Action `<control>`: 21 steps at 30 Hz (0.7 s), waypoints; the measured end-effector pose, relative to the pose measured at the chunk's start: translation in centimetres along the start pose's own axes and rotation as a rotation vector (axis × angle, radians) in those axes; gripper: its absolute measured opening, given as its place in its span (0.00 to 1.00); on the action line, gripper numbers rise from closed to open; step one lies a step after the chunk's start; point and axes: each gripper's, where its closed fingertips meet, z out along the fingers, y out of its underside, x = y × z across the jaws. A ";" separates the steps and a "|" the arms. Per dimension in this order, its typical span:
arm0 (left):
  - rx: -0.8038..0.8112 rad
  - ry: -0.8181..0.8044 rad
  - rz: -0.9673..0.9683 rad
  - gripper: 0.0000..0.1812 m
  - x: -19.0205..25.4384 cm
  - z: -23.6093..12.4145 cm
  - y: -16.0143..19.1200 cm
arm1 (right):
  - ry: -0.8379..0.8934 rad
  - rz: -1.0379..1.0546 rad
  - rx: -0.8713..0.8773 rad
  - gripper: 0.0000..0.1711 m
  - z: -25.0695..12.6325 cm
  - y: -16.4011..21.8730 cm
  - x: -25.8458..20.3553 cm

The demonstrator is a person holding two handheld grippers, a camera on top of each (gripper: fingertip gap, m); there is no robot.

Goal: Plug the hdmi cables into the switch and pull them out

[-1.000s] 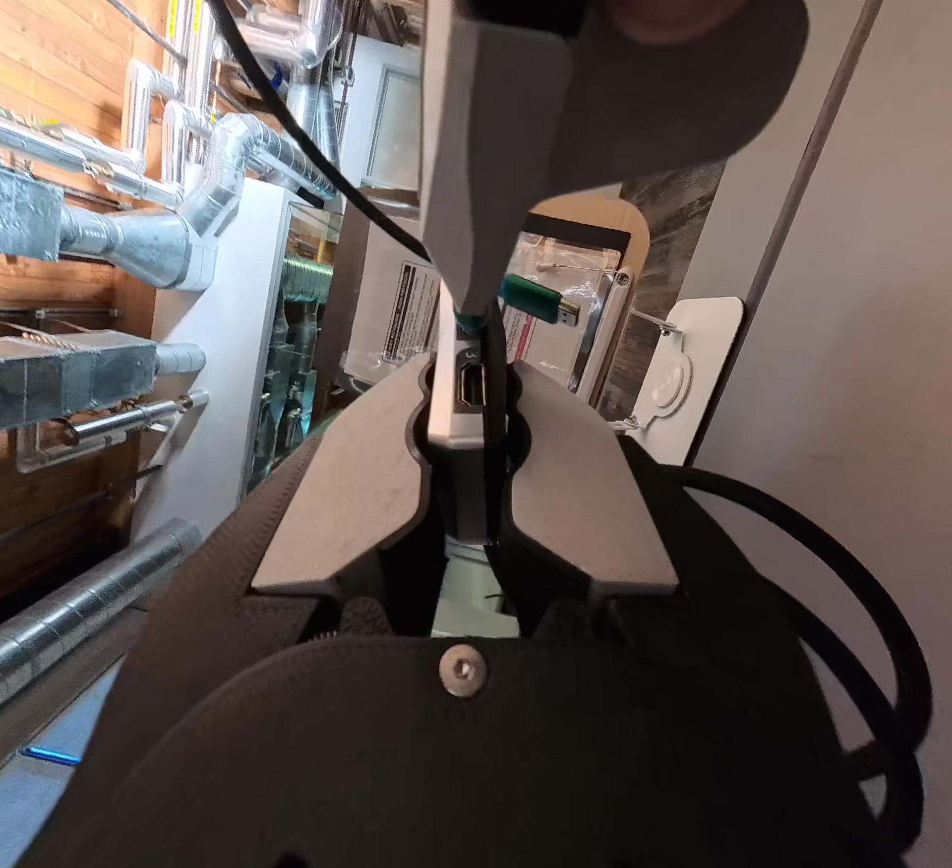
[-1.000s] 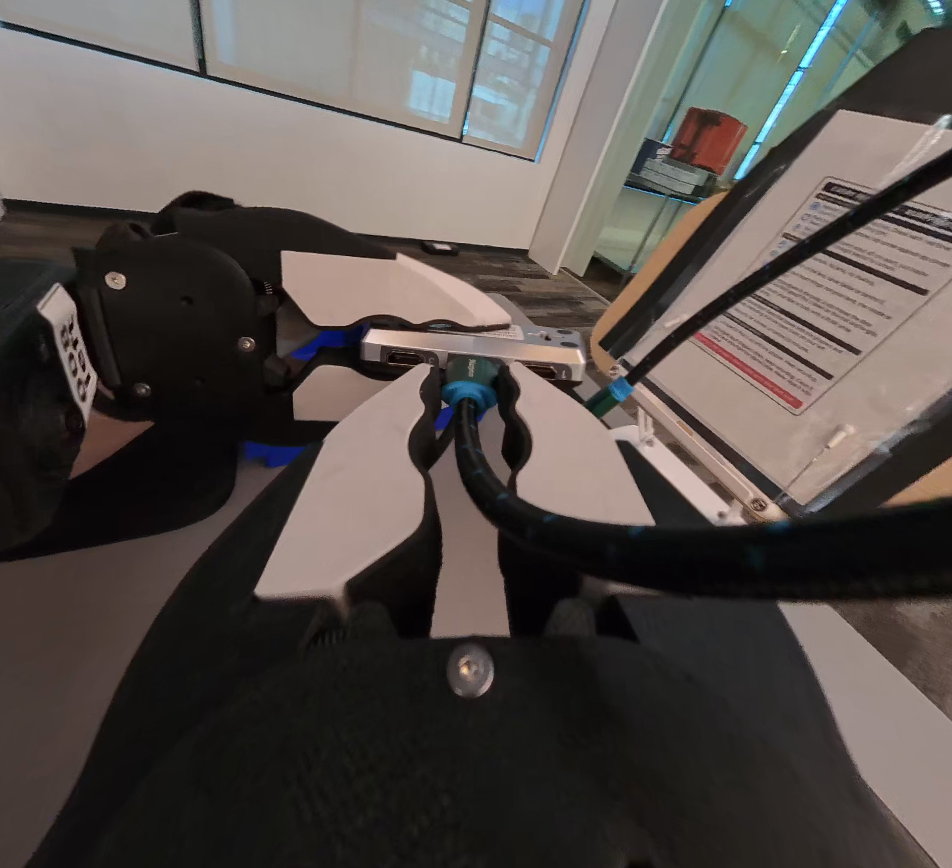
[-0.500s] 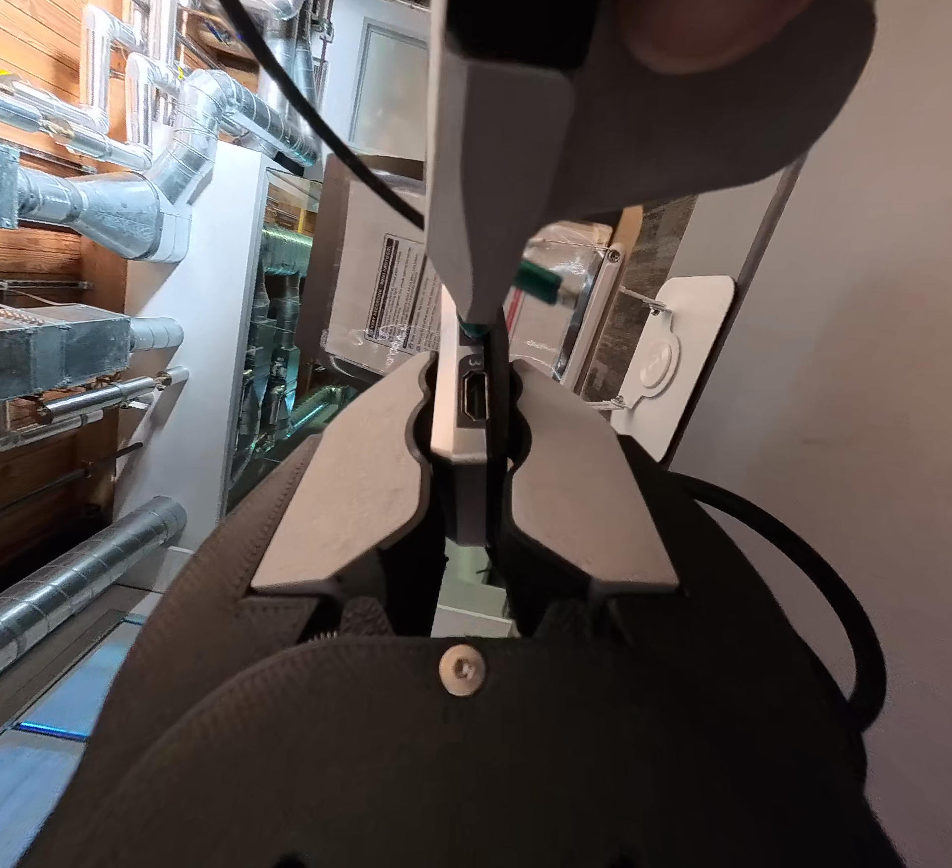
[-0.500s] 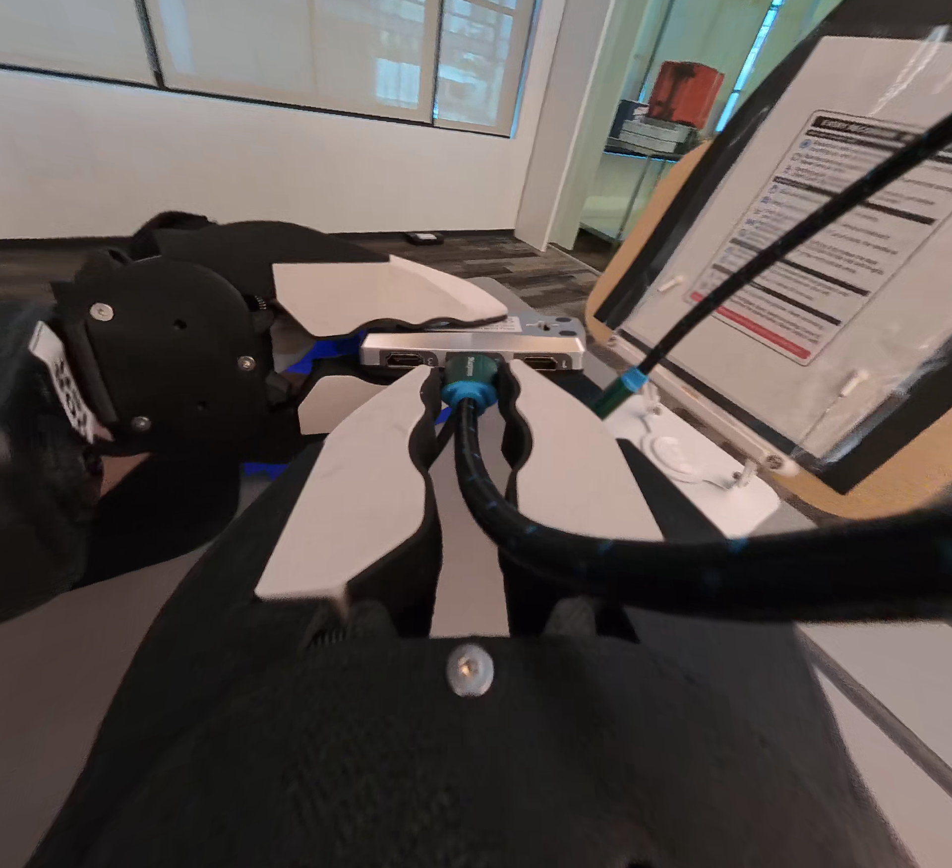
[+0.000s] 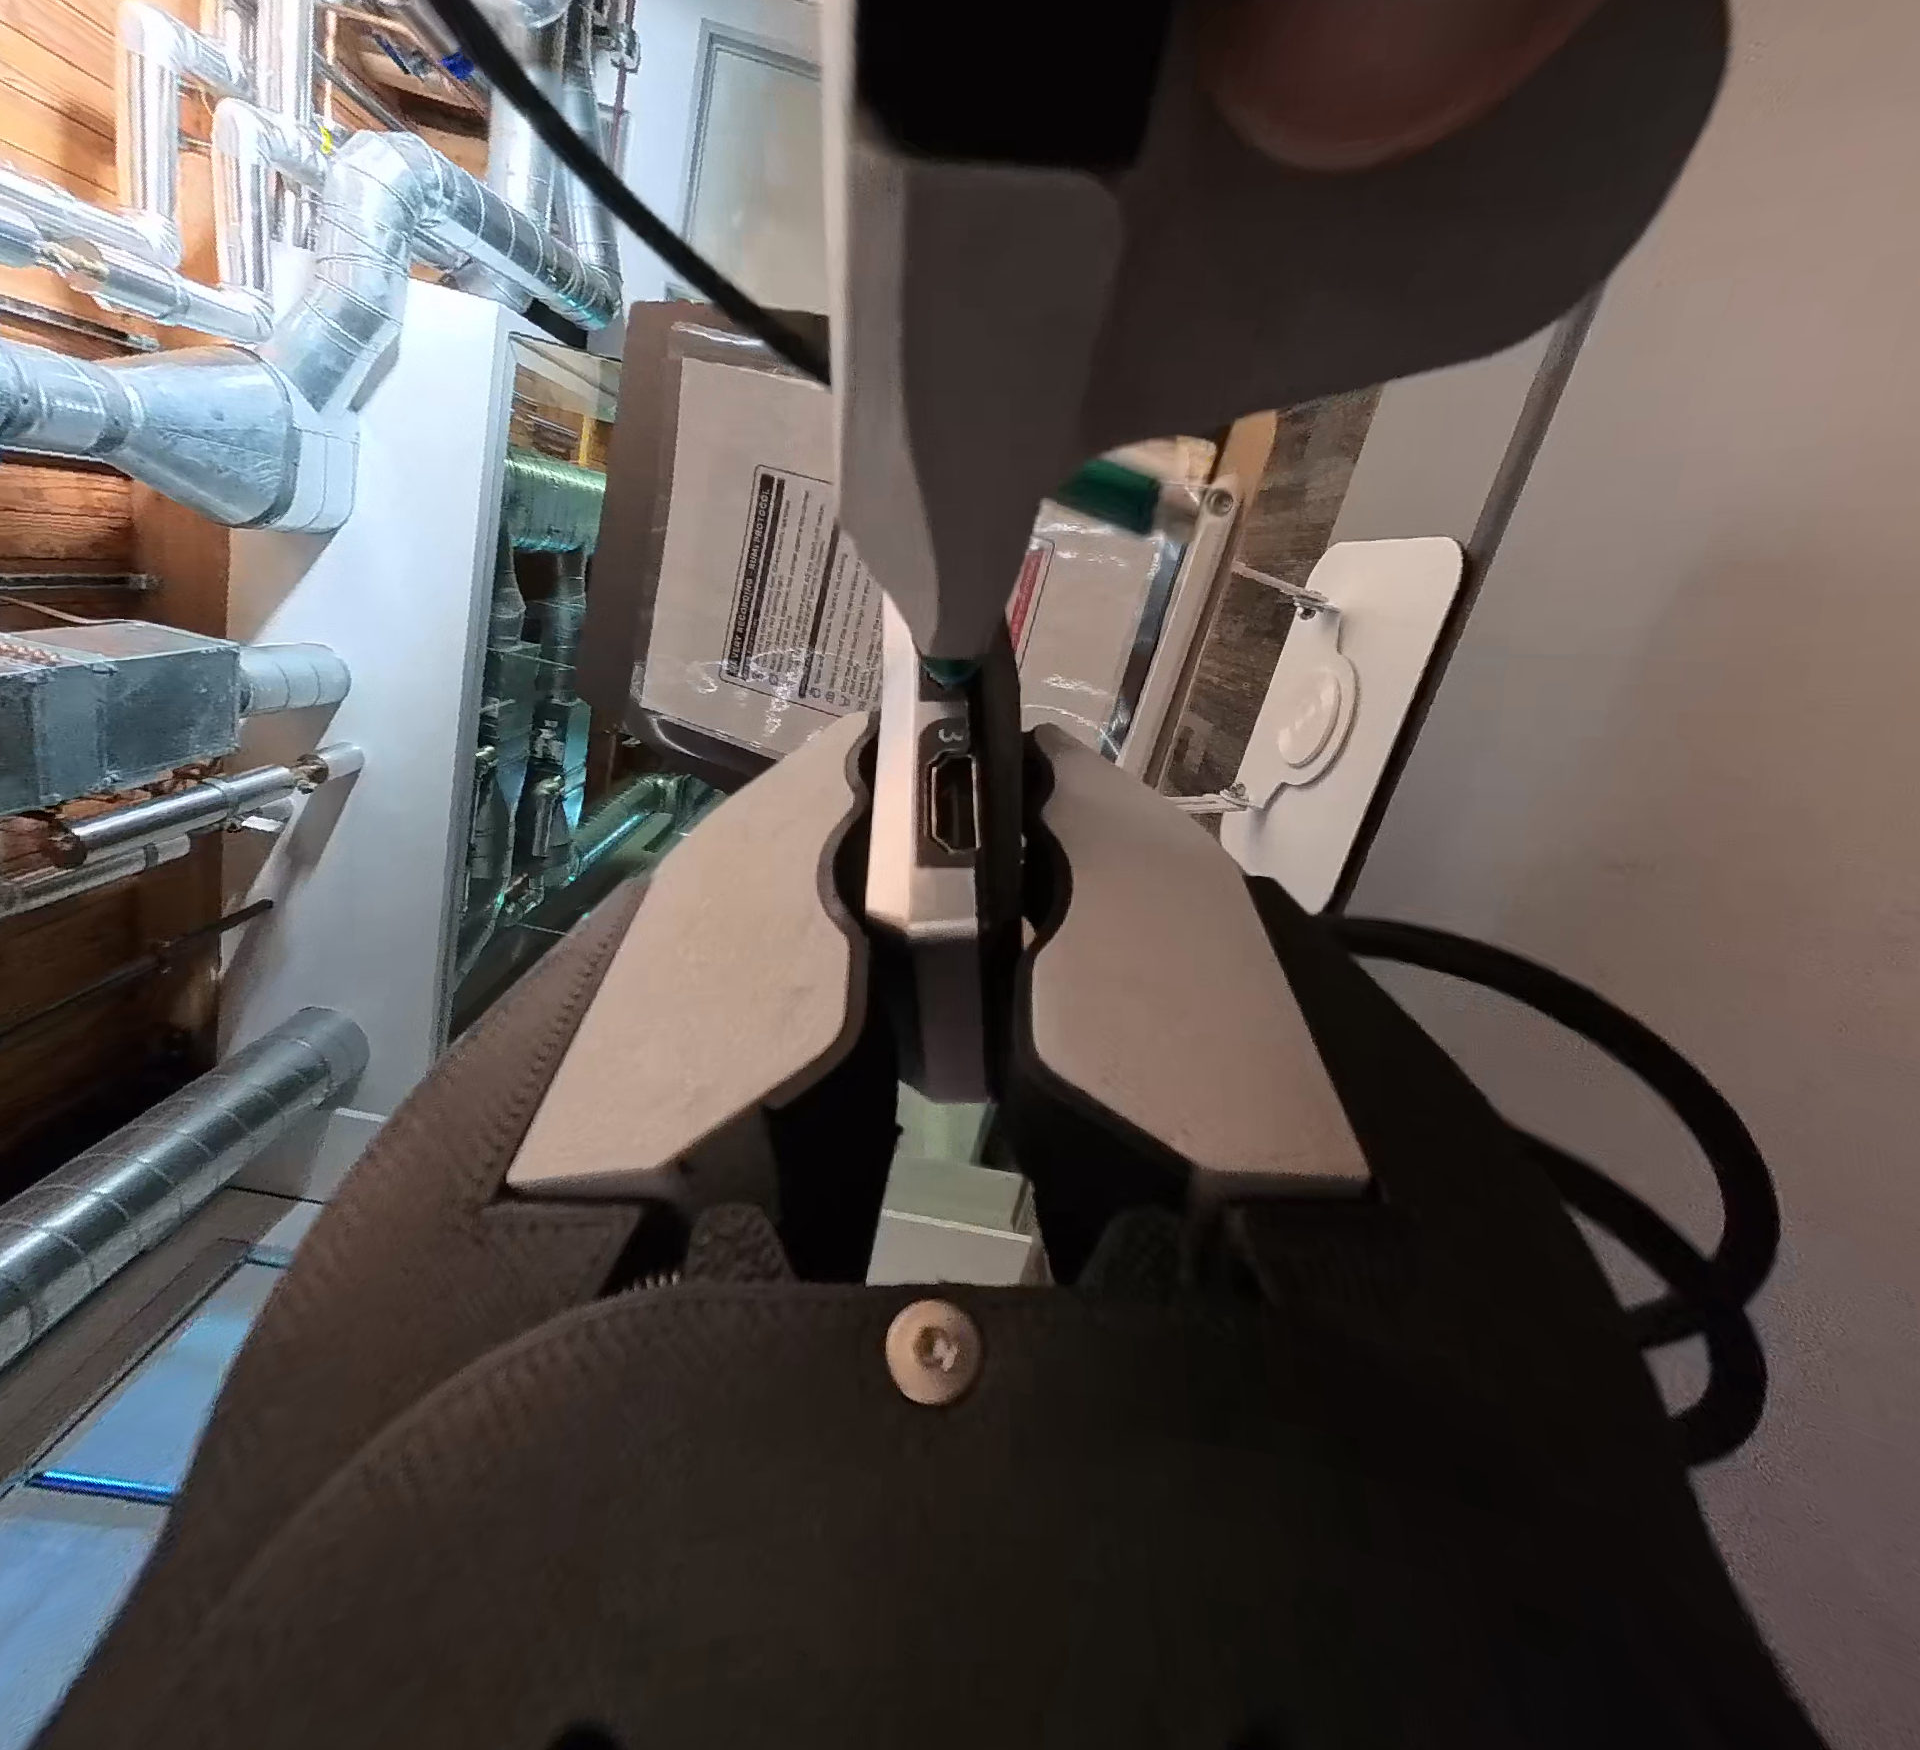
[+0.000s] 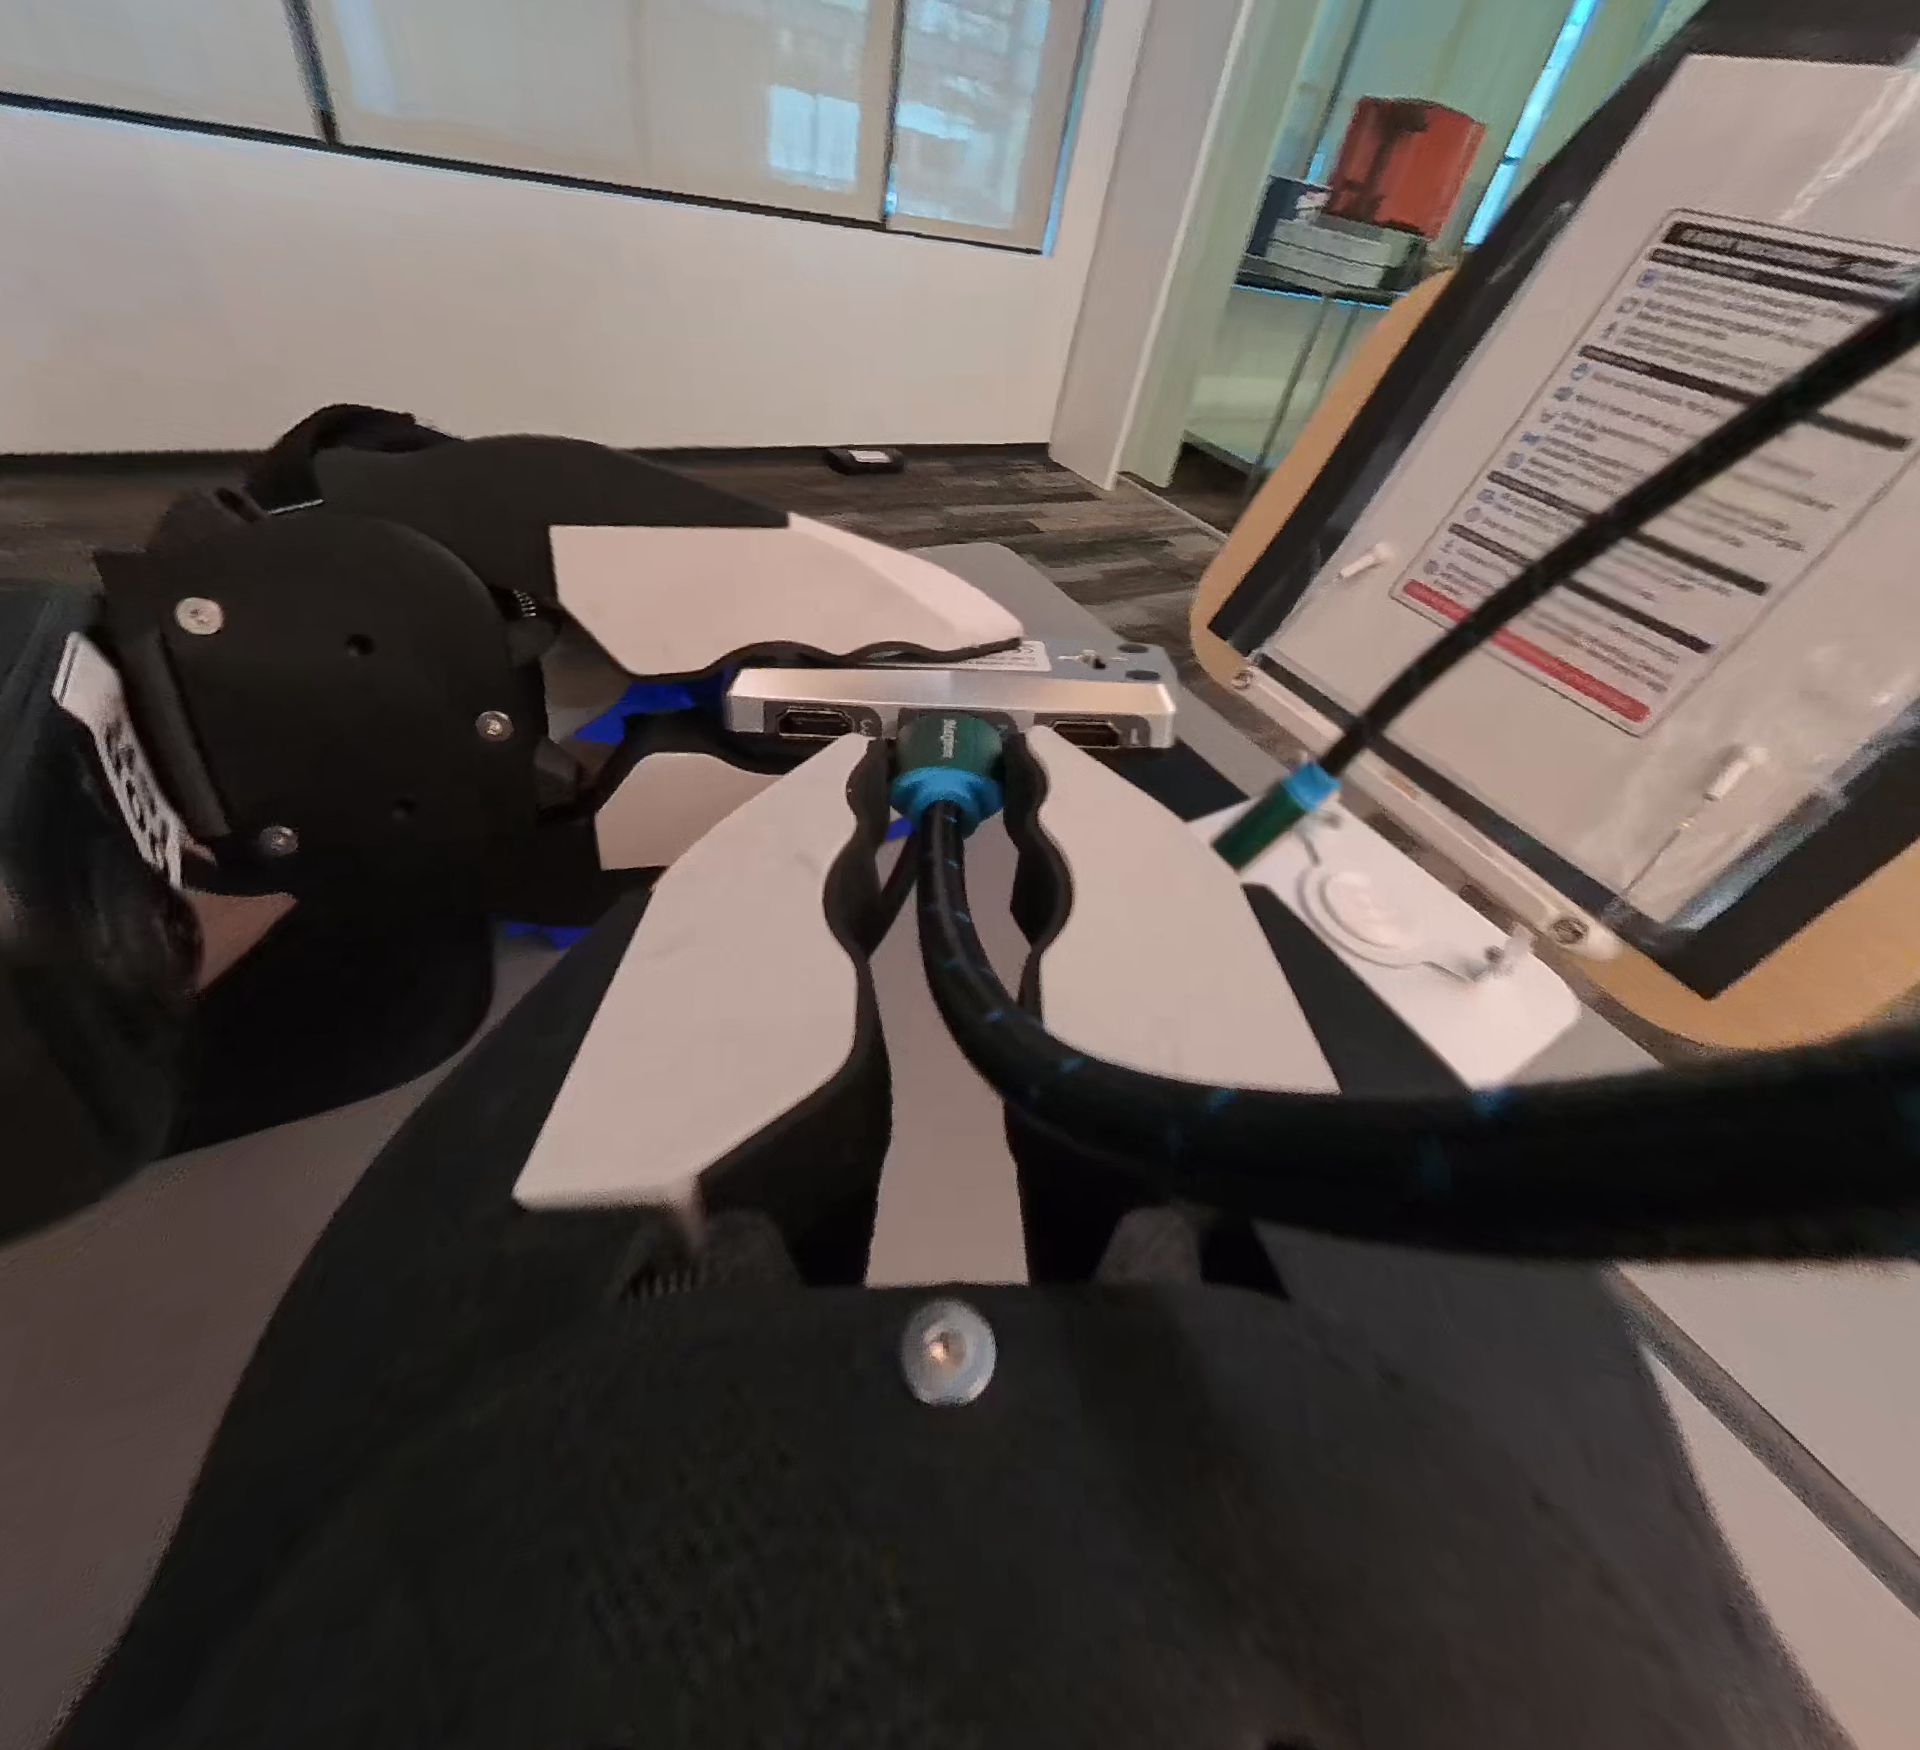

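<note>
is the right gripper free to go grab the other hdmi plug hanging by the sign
Probably not yet: the right gripper is shut on the green plug at the switch's middle port. The hanging plug looks unobstructed.

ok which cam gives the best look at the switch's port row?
Right wrist view: the silver switch faces the camera, with the green plug, held by the right gripper, between two empty ports. Left wrist view sees the switch end-on in the left gripper, one port visible.

Silver insulated pipes [image 5: 260, 412] fill the frame's left; a framed printed sheet [image 6: 1683, 495] stands at right, a red box [image 6: 1403, 162] beyond.
</note>
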 end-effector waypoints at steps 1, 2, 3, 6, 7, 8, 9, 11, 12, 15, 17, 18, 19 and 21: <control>0.000 0.006 -0.005 0.13 0.0 -0.1 -0.1 | -0.043 0.023 0.007 0.13 -0.1 0.0 0.0; 0.003 0.013 -0.009 0.13 0.1 -0.2 -0.3 | -0.085 0.067 0.016 0.13 -0.3 0.0 0.1; 0.008 0.016 -0.012 0.13 0.1 -0.2 -0.4 | -0.120 0.109 0.025 0.13 -0.4 0.1 0.2; -0.010 0.045 -0.029 0.13 0.7 0.1 -0.2 | -0.099 0.156 0.007 0.13 -0.1 0.6 0.5; -0.014 0.052 -0.031 0.13 0.9 0.3 0.1 | -0.064 0.134 -0.011 0.13 0.1 0.8 0.6; -0.015 0.058 -0.032 0.13 1.0 0.5 0.3 | -0.030 0.107 -0.025 0.13 0.3 0.9 0.6; -0.014 0.065 -0.041 0.13 1.2 0.6 0.4 | 0.003 0.074 -0.038 0.13 0.4 1.0 0.6; -0.010 0.067 -0.046 0.13 1.2 0.7 0.4 | 0.051 0.013 -0.060 0.13 0.4 1.0 0.5; -0.009 0.065 -0.048 0.13 1.2 0.7 0.4 | 0.062 -0.008 -0.066 0.13 0.4 1.0 0.4; -0.042 0.043 -0.039 0.12 0.6 0.6 1.0 | -0.016 0.102 -0.016 0.13 -0.2 0.3 0.4; -0.206 0.013 -0.047 0.13 -0.7 1.2 5.0 | -0.055 0.216 0.078 0.13 -2.3 -1.4 1.7; -0.204 0.010 -0.079 0.13 -1.5 1.2 6.4 | -0.044 0.220 0.126 0.13 -3.5 -2.4 2.5; -0.165 -0.004 -0.102 0.13 -2.5 0.9 6.9 | -0.026 0.203 0.143 0.12 -4.5 -3.0 3.1; -0.093 -0.011 -0.165 0.12 -4.1 0.0 6.8 | -0.059 0.172 0.086 0.13 -5.6 -2.9 3.4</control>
